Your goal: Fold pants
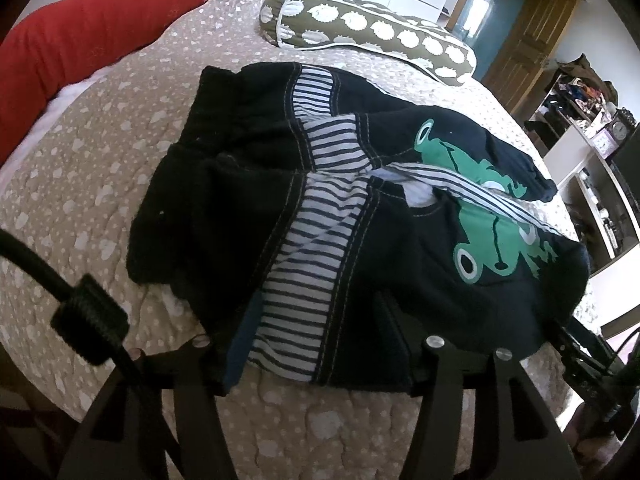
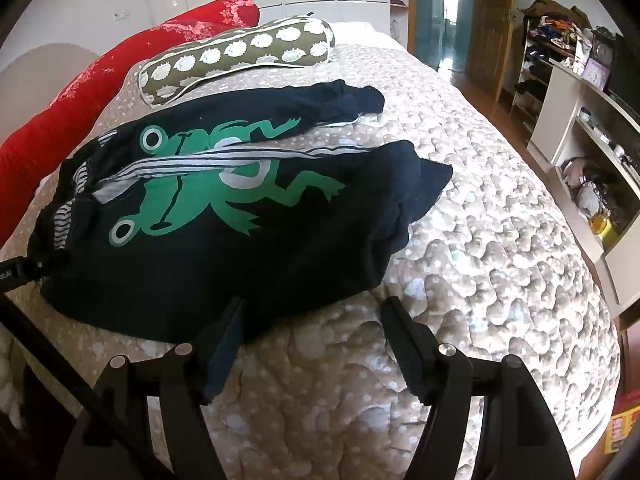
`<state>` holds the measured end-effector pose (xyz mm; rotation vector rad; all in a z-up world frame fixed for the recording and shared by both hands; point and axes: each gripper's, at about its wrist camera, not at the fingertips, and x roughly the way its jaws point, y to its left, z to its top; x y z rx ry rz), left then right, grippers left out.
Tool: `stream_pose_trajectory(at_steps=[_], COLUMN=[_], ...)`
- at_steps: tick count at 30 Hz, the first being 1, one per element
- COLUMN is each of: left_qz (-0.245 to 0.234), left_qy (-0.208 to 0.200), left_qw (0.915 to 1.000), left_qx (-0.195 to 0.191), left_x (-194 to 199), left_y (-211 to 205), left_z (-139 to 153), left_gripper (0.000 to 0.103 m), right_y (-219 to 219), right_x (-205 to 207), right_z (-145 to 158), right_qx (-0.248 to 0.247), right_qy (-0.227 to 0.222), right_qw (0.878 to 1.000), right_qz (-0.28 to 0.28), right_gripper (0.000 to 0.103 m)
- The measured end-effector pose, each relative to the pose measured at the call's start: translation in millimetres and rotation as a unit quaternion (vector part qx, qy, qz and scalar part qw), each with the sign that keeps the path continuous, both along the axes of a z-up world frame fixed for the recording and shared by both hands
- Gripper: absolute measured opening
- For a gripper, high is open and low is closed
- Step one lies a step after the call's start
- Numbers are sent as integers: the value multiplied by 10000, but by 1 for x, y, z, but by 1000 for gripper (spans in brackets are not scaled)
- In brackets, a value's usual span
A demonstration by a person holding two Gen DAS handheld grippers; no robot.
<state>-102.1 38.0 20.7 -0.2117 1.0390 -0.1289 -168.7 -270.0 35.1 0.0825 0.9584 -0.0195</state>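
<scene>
Dark navy pants [image 1: 400, 280] with a green frog print and striped side panels lie crumpled on the beige quilted bed [image 1: 100, 200]. In the left wrist view their near edge rests flat between the spread fingers of my left gripper [image 1: 312, 348]; the cloth hides the fingertips and is not pinched. In the right wrist view both legs of the pants [image 2: 240, 256] stretch away to the right. My right gripper [image 2: 316, 320] stands open over bare quilt [image 2: 480, 260]. Its left finger [image 2: 228, 332] touches the pants' near edge, and nothing lies between the fingers.
An olive bolster pillow with white spots [image 2: 240, 56] lies just beyond the pants, and a red quilt roll [image 2: 80, 92] lies along the bed's far left. Open shelves [image 2: 580, 140] and a wooden door [image 2: 488, 20] stand past the bed's right edge.
</scene>
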Motion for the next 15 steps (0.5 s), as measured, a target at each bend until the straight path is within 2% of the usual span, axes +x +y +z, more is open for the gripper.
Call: stream_pose_trajectory(at_steps=[5, 7, 11, 15], left_qz=[-9, 55, 53, -367], left_qy=[-84, -301, -388, -365], left_qw=[9982, 9977, 9968, 9967], left_qx=[-594, -605, -695, -618], left_x=[-10, -8, 17, 60], left_y=[22, 36, 54, 50], left_z=[24, 42, 63, 75], left_gripper=[57, 57, 57, 58], right_y=[-2, -7, -19, -22], right_x=[0, 1, 21, 65], right_z=[14, 30, 59, 75], right_qx=[131, 167, 101, 44], right_qy=[126, -15, -217, -290], right_qw=[9998, 9997, 9992, 9976], right_qz=[82, 173, 309, 629], right_gripper=[72, 72, 72, 73])
